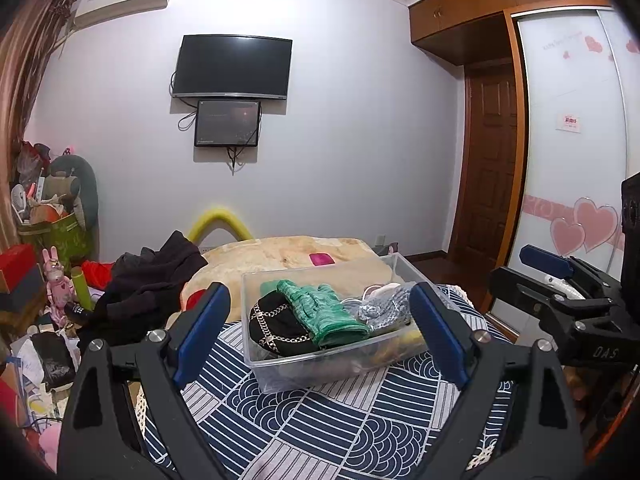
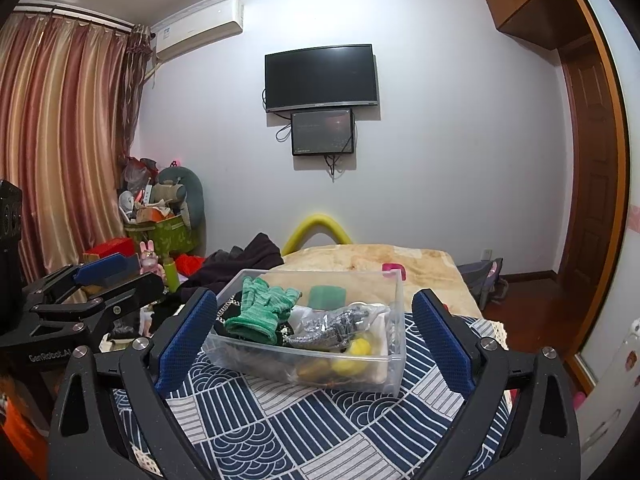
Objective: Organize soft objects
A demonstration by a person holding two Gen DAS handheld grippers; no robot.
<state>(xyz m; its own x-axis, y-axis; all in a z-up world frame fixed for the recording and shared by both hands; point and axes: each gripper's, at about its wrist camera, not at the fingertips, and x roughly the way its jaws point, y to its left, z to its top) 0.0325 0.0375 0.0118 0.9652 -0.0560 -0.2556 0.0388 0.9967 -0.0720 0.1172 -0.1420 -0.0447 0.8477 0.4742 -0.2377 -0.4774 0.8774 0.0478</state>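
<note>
A clear plastic bin [image 1: 280, 376] [image 2: 394, 372] sits on the blue-and-white patterned cloth [image 1: 320, 428] [image 2: 320, 432]. It holds green gloves [image 1: 320, 312] [image 2: 260, 308], a black hat with a chain [image 1: 276, 326], a silver sequined item [image 1: 380, 310] [image 2: 332, 328] and yellow soft items [image 2: 352, 356]. My left gripper [image 1: 320, 336] is open and empty, just short of the bin. My right gripper [image 2: 316, 336] is open and empty, also just before the bin. The right gripper also shows at the right in the left wrist view [image 1: 560, 292], and the left gripper at the left in the right wrist view [image 2: 92, 292].
Dark clothes [image 1: 148, 292] [image 2: 240, 260] lie heaped at the bed's left. A beige blanket [image 1: 288, 254] [image 2: 368, 264] with a pink item [image 1: 322, 259] lies behind the bin. Clutter and a green box [image 1: 60, 236] [image 2: 168, 232] stand at the left wall. A wardrobe [image 1: 576, 160] stands right.
</note>
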